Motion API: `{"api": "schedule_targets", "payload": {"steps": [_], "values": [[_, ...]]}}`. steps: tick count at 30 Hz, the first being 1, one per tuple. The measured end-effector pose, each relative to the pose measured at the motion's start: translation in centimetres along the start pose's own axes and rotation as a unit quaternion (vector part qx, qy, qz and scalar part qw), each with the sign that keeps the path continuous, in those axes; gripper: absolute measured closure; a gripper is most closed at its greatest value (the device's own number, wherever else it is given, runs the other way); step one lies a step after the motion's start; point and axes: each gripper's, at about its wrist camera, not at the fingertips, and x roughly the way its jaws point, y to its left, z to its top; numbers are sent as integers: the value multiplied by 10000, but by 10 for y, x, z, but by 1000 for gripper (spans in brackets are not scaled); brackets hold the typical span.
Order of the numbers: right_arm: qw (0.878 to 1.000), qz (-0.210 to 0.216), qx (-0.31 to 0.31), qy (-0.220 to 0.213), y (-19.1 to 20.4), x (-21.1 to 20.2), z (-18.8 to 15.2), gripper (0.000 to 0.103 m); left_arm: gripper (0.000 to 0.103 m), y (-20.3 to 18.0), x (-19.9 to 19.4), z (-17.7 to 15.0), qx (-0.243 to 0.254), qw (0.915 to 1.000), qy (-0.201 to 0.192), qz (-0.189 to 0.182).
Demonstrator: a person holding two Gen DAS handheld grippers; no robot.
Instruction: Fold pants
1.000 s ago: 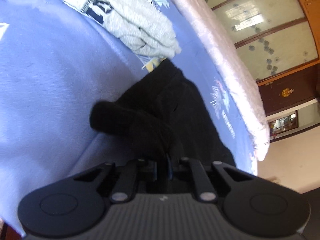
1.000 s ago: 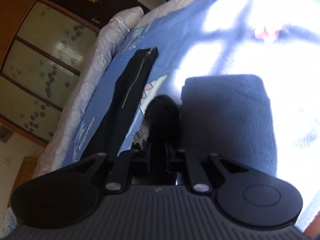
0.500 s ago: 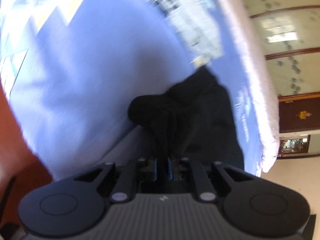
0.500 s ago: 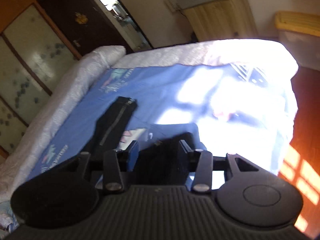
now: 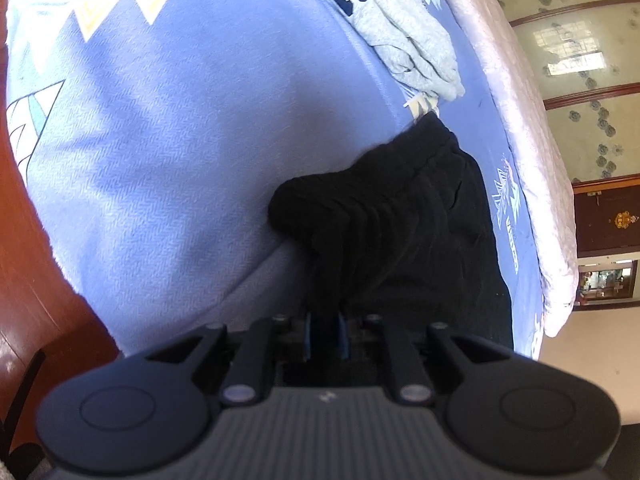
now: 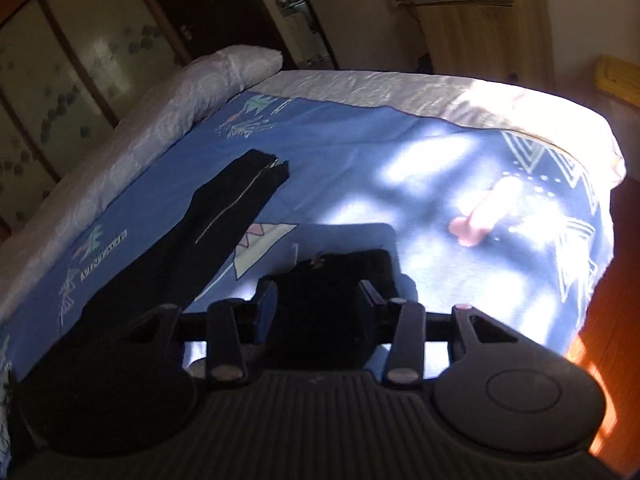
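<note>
Pants on the bed: our left gripper pinches the waistband, our right gripper just opened around the leg end, so that fold looks laid down.

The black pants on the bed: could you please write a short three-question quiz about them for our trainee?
1. True or false: the left gripper is shut on the black fabric pants.
2. What lies beyond the pants on the blue patterned blanket? A) a light grey knit garment B) a red towel C) a white shoe
3. Fill in: in the right wrist view, a metal ___ runs along the pants leg.
Key: 1 true; 2 A; 3 zipper.
</note>
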Motion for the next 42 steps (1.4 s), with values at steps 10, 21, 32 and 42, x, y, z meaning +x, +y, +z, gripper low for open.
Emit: {"api": "schedule_targets", "payload": {"steps": [10, 21, 32, 42], "values": [[9943, -736, -618, 455, 33, 91, -6, 90, 91, 2, -3, -1, 172, 9998, 10, -44], [9272, 2005, 2852, -1368, -182, -78, -29, 90, 93, 9, -15, -12, 406, 9990, 83, -155], [8815, 1286, 4533, -309, -271, -22, -135, 90, 89, 19, -12, -33, 507, 9986, 114, 91], [8787, 357, 4638, -1074, -281, -64, -130, 62, 63, 29, -27, -33, 651, 9978, 115, 22]]}}
